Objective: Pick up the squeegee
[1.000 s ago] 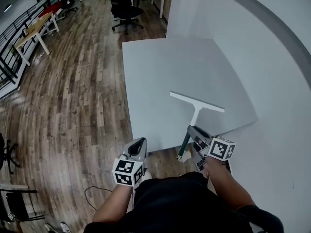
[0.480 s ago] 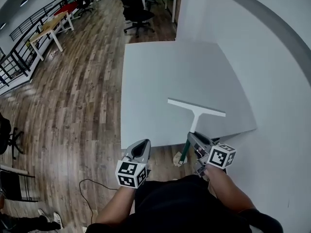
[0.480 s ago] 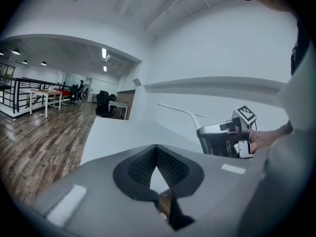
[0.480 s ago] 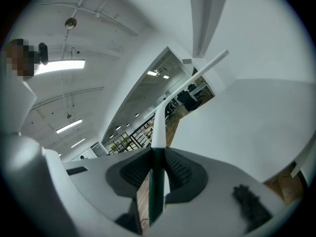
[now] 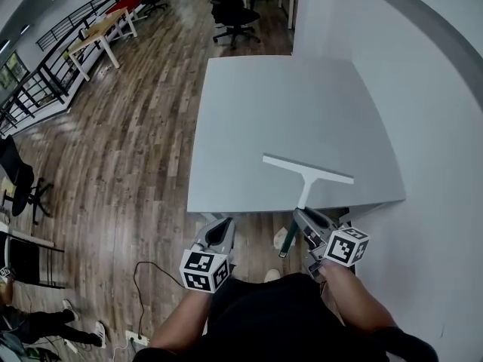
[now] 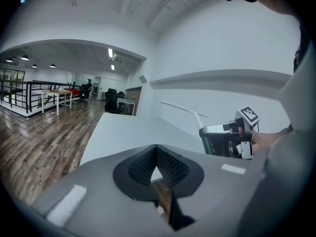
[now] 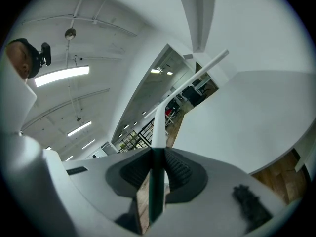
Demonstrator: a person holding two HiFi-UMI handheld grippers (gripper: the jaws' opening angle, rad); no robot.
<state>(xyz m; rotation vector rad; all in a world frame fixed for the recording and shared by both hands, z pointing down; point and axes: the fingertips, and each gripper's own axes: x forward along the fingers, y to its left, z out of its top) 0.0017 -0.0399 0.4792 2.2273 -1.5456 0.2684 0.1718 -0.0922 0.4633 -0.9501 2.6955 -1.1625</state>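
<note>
The wooden floor (image 5: 113, 149) fills the left of your head view, and the white wall (image 5: 430, 89) runs down the right. The pale grey table (image 5: 279, 104) stands against that wall, with its near edge just in front of you. A black office chair (image 5: 230, 10) sits on the floor beyond the tabletop's far edge. The squeegee (image 5: 305, 173) is at the tabletop's near right corner. Its long white blade lies crosswise over the surface, close to the near edge. Its white neck crosses that edge toward you, and the dark green handle hangs out past it over the floor. In the left gripper view the blade shows against the wall, above the tabletop, so it looks clear of the surface. Your right gripper (image 5: 300, 216) is just off the near edge at the right, with its jaws clamped on the green handle. In the right gripper view the handle runs straight up between the ribbed pads, which press on it from both sides. Your left gripper (image 5: 224, 223) is off the near edge further left, apart from the squeegee and over the floor. Its jaw tips meet and there is nothing between them. The marker cubes (image 5: 202, 268) sit at the back of each gripper, nearest your body.
</note>
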